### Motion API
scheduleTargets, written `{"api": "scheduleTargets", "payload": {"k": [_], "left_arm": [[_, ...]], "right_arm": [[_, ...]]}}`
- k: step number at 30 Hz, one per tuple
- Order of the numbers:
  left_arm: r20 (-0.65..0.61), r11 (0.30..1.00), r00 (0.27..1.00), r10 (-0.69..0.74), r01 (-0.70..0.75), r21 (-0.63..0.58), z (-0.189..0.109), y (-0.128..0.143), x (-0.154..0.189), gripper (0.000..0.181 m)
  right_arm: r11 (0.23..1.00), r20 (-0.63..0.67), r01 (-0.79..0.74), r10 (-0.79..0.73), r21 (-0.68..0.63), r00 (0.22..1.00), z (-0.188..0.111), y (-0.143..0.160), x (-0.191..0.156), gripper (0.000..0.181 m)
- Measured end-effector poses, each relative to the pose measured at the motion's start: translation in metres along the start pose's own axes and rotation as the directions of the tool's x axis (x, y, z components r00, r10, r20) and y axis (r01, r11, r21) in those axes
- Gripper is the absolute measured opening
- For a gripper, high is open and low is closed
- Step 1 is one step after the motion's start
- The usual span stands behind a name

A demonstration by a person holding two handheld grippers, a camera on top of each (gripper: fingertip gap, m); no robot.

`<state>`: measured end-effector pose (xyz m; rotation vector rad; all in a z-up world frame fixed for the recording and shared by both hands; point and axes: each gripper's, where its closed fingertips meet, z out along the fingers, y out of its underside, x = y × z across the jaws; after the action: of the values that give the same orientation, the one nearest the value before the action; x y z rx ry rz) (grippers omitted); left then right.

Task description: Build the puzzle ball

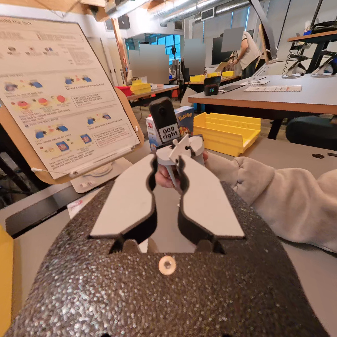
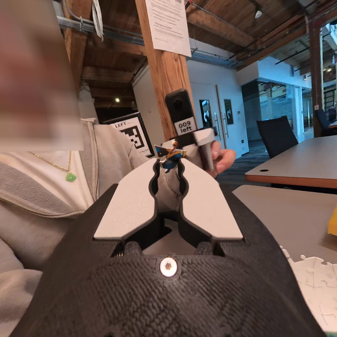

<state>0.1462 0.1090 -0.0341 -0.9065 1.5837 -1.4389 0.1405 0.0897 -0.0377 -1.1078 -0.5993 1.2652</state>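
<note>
A puzzle piece [image 2: 169,156] with a colourful printed face sits between the fingertips of my right gripper [image 2: 168,162], which is shut on it and holds it in the air. In the left wrist view the piece shows its white back [image 1: 179,145], with the right gripper pinching it from the far side. My left gripper [image 1: 168,160] faces the right one, with its jaws partly apart and its tips just short of the piece, which nearly touches the right fingertip. Several joined white puzzle pieces [image 2: 313,273] lie on the table at the lower right.
An instruction board [image 1: 63,91] stands at the left. A puzzle box [image 1: 185,118] and a yellow bin [image 1: 226,133] sit behind the grippers on the grey table [image 1: 273,151]. A person's grey sleeve [image 1: 273,200] reaches in from the right. A wooden post [image 2: 169,73] stands behind. Both grippers' tips are close together, under 4 cm apart.
</note>
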Motion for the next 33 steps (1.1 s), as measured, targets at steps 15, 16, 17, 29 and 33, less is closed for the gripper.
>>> {"api": "scheduleTargets", "payload": {"k": [15,16,17,29,33], "left_arm": [[-0.031,0.994,0.997,-0.069,0.066,-0.085,0.001,0.01,-0.004,0.002],[-0.009,0.995,0.998,-0.068,0.067,-0.078,-0.001,0.008,-0.008,0.002],[0.003,0.995,0.997,-0.073,0.073,-0.073,-0.002,0.007,-0.011,0.002],[0.072,0.989,0.989,-0.127,0.132,-0.064,0.008,0.011,-0.028,0.002],[0.047,0.986,0.989,-0.142,0.146,-0.081,0.013,0.012,-0.027,0.002]], "right_arm": [[0.981,-0.203,0.121,-0.15,-0.149,0.968,-0.002,0.007,0.019,0.013],[0.985,-0.221,0.127,-0.151,-0.115,0.964,-0.004,0.0,0.019,0.013],[0.987,-0.239,0.126,-0.146,-0.097,0.96,-0.006,-0.005,0.019,0.013],[0.944,-0.44,0.233,-0.316,-0.232,0.84,-0.015,-0.009,0.044,0.002],[0.935,-0.432,0.236,-0.334,-0.264,0.838,-0.02,-0.009,0.042,0.002]]}}
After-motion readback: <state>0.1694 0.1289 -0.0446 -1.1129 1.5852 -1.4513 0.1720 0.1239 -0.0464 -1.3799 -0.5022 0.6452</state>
